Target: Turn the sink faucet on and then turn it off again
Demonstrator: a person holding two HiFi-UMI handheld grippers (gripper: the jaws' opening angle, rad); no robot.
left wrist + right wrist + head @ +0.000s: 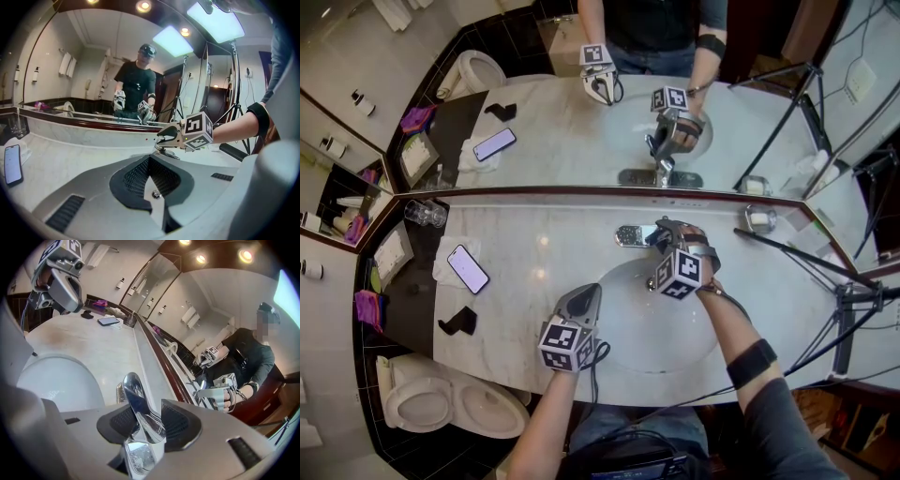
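Faucet lever [135, 394] is caught between your right gripper's [142, 419] jaws, at the back rim of the basin.

Your marble countertop [534, 239] runs under the wall mirror [544, 131], with the white sink basin [623, 323] sunk into it straight ahead of you. Your right gripper reaches across the basin to its far edge, angled down. Its jaws stand fairly wide, and both pads press the sides of the chrome faucet lever between them. Your left gripper [581, 300] hangs over the basin's near rim, jaws fully together with nothing in them, well apart from the faucet. A phone [468, 268] lies face up to your left, and a glass tumbler [425, 213] stands by the mirror beyond it.
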